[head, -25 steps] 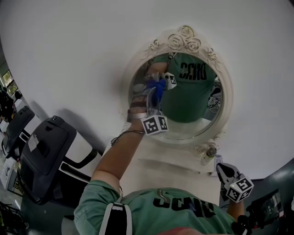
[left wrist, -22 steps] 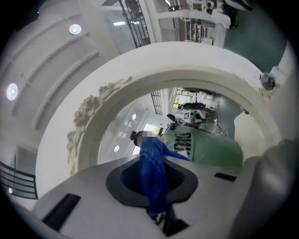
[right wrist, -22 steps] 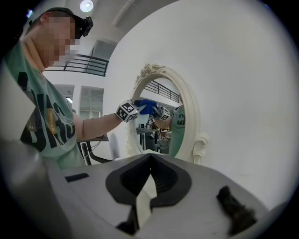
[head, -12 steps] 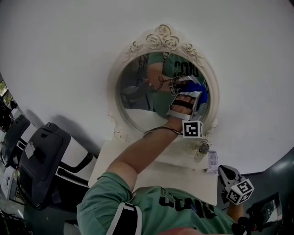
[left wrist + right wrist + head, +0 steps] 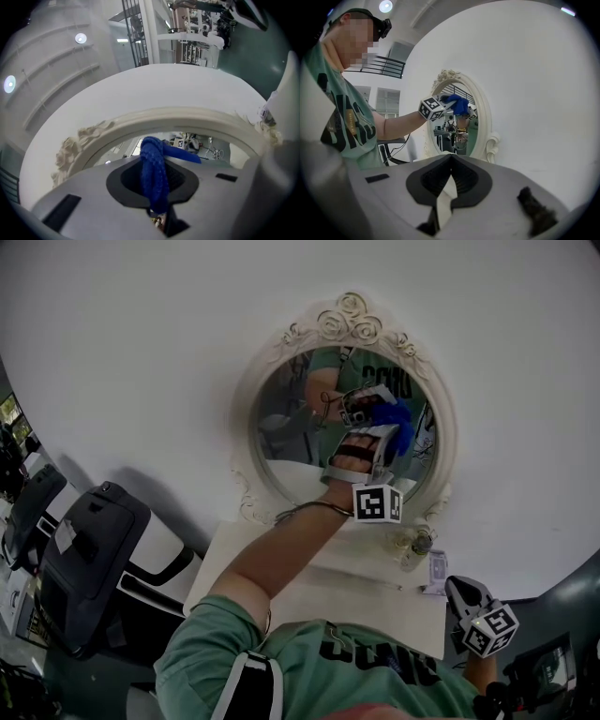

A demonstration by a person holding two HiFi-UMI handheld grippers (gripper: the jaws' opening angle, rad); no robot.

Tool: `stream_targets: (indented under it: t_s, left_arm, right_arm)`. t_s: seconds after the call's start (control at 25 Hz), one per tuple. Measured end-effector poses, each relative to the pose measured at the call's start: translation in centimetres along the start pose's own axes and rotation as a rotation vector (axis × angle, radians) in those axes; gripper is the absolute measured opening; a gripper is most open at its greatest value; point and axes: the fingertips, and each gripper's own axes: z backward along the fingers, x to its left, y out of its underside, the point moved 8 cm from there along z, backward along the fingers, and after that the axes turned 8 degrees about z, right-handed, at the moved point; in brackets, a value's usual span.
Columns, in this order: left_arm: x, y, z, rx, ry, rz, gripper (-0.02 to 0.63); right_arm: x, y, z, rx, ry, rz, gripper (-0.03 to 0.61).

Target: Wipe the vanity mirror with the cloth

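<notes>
The oval vanity mirror (image 5: 291, 423) in its ornate white frame (image 5: 343, 319) hangs on the white wall. My left gripper (image 5: 386, 444) is shut on a blue cloth (image 5: 401, 421) and presses it to the glass at the mirror's right side. In the left gripper view the cloth (image 5: 153, 176) is bunched between the jaws, with the frame (image 5: 178, 116) arching just ahead. My right gripper (image 5: 457, 586) hangs low at the right, shut and holding nothing. Its own view shows the mirror (image 5: 457, 129), the left gripper (image 5: 443, 104) and the cloth (image 5: 459, 104) from the side.
A white vanity table (image 5: 319, 592) stands under the mirror, with a small glass bottle (image 5: 413, 545) and a small card (image 5: 435, 571) at its right end. A black office chair (image 5: 84, 554) stands at the left. A person's reflection fills part of the glass.
My left gripper swept the cloth from the mirror's left side across to its right side, then edged slightly up. The right gripper stayed low at the right.
</notes>
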Motion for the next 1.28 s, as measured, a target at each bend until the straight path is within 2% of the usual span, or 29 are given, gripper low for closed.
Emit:
stream_targets:
  t_s: [0.12,0.28,0.36,0.48,0.64,0.96,1.12,1.28]
  left_arm:
    - [3.8,6.3,3.2,0.096,-0.07,0.035,0.051]
    - [7.8,16.0,7.7,0.293,-0.157,0.058,0.051]
    - [9.5,19.4,9.5,0.374,-0.193,0.046,0.051]
    - [10.8,22.2,10.6,0.434,-0.219,0.019,0.052]
    - [10.2,23.1,9.3,0.459,-0.185,-0.019,0.051]
    - [9.4,23.6,8.3,0.45,-0.187,0.033,0.051]
    - [7.8,20.2,6.5,0.382,-0.138,0.015,0.051]
    - [4.4,13.8,3.4,0.261,-0.081,-0.005,0.051]
  right_arm:
    - [0.5,-0.8,-1.6,0.002,-0.036,0.023,0.012]
    - [1.2,-1.4,-3.5,0.009,-0.076,0.04,0.011]
    - [1.7,-1.8,-4.0,0.016,-0.09,0.049,0.011]
    - [2.3,-2.3,-4.6,0.023,-0.105,0.063,0.012]
    - [2.8,-3.0,-5.3,0.022,-0.115,0.082,0.012]
    - [2.1,-2.4,-4.5,0.035,-0.081,0.065,0.011]
    - [1.3,-1.9,-4.1,0.031,-0.063,0.048,0.011]
    - [0.8,-1.1,-3.5,0.03,-0.053,0.037,0.011]
